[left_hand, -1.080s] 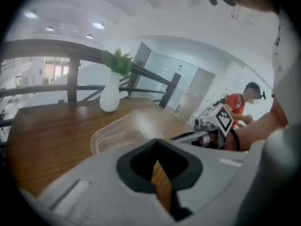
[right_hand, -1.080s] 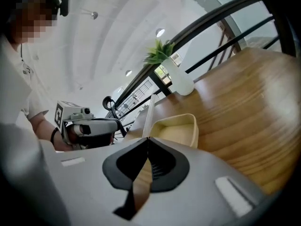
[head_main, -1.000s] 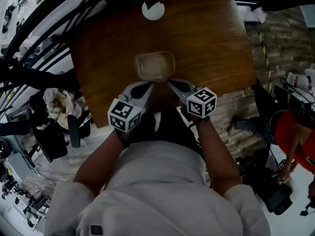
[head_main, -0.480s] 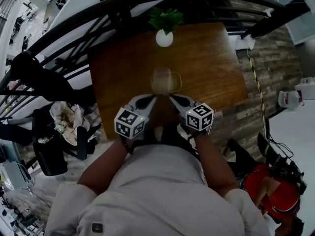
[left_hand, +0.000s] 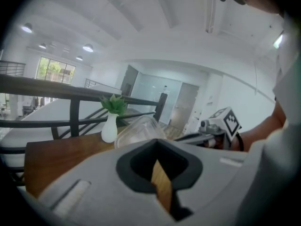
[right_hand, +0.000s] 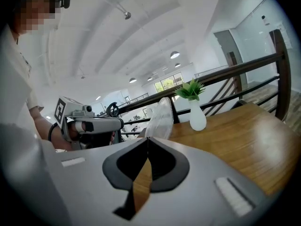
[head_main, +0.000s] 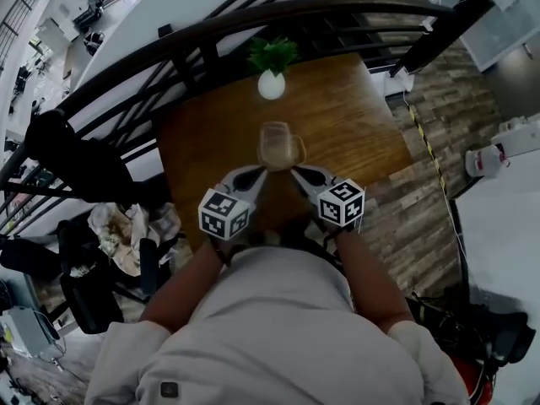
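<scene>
Clear plastic container (head_main: 281,146) hangs between the two grippers over the near half of the wooden bench (head_main: 363,121), tipped so that the right gripper view sees it almost edge-on. The left gripper (head_main: 257,172) has its jaws pressed together on the container's left rim. The right gripper (head_main: 297,172) is clamped the same way on the opposite rim. A white vase (head_main: 271,84) of green leaves stands farther back on the bench, just before a dark railing (head_main: 169,51).

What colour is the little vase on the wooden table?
White. The vase shows best in the right gripper view, with a green plant in it.
</scene>
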A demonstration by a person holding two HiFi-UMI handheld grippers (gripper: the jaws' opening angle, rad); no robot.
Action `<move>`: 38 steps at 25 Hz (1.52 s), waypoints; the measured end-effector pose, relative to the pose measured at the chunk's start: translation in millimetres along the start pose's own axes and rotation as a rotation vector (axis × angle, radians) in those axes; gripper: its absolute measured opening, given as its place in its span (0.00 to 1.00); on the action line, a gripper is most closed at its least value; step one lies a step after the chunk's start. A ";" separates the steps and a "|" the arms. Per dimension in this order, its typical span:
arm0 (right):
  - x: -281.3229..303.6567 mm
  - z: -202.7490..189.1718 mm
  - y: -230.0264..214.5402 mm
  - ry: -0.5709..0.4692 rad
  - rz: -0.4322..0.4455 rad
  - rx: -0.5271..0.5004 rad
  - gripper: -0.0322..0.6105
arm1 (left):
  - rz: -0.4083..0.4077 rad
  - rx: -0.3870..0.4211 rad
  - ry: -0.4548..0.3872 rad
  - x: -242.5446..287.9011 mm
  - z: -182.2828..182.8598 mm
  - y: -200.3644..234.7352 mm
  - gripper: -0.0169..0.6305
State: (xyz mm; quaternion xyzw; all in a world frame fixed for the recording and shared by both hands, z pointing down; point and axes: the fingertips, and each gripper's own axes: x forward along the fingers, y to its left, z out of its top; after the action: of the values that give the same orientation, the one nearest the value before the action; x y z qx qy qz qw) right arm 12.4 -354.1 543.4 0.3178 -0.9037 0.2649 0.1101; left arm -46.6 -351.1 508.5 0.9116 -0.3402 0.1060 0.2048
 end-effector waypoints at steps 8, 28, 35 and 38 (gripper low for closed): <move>-29.0 16.9 37.3 -0.054 -0.021 -0.047 0.06 | -0.038 0.045 -0.065 -35.1 20.5 -32.2 0.03; -127.3 19.9 14.5 -0.038 0.151 -0.154 0.06 | 0.154 0.038 -0.110 -1.8 25.7 -118.4 0.03; -170.5 -14.1 21.6 -0.027 0.247 -0.187 0.06 | 0.256 0.037 -0.132 -9.8 -1.9 -170.0 0.03; -189.3 -26.1 29.5 -0.017 0.285 -0.199 0.06 | 0.294 0.049 -0.129 -17.1 -9.9 -190.6 0.03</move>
State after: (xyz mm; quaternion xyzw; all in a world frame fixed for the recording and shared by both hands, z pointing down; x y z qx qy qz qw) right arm 141.0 -222.7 483.6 0.1762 -0.9623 0.1844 0.0950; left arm 66.6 -206.3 454.2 0.8616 -0.4798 0.0843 0.1425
